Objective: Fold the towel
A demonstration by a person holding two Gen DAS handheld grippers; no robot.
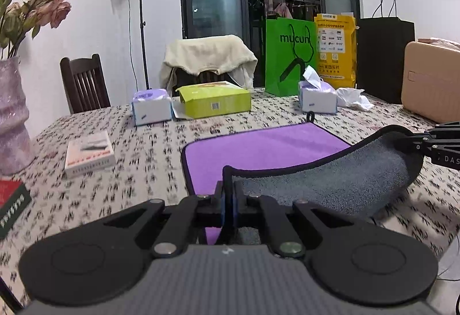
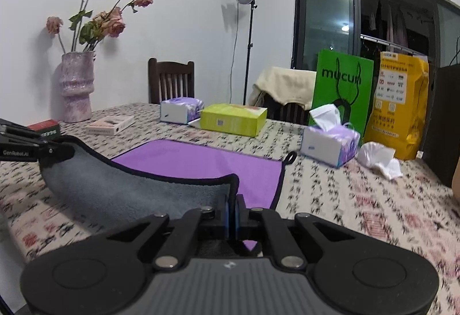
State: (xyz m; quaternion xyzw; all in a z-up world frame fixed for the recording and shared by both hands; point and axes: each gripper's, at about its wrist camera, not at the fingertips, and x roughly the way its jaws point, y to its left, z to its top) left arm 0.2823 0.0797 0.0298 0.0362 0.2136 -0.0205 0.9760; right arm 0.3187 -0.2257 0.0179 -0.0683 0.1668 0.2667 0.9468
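A towel (image 1: 258,148), purple on top and grey underneath with a black hem, lies on the patterned table; it also shows in the right wrist view (image 2: 201,162). Its near edge is lifted and sags between the two grippers, grey side (image 1: 330,185) facing me. My left gripper (image 1: 229,194) is shut on the near left corner. My right gripper (image 2: 232,208) is shut on the near right corner and also shows at the right edge of the left wrist view (image 1: 414,142). The left gripper appears in the right wrist view (image 2: 57,149). The far half lies flat, with its hanging loop (image 2: 291,157) at the far right corner.
Behind the towel stand two tissue packs (image 1: 151,109) (image 1: 317,99), a yellow-green box (image 1: 215,99), a green bag (image 1: 290,56), a yellow bag (image 1: 336,50) and crumpled tissue (image 1: 353,99). A white box (image 1: 89,154) and a vase (image 2: 76,85) stand left. A beige case (image 1: 431,79) stands right.
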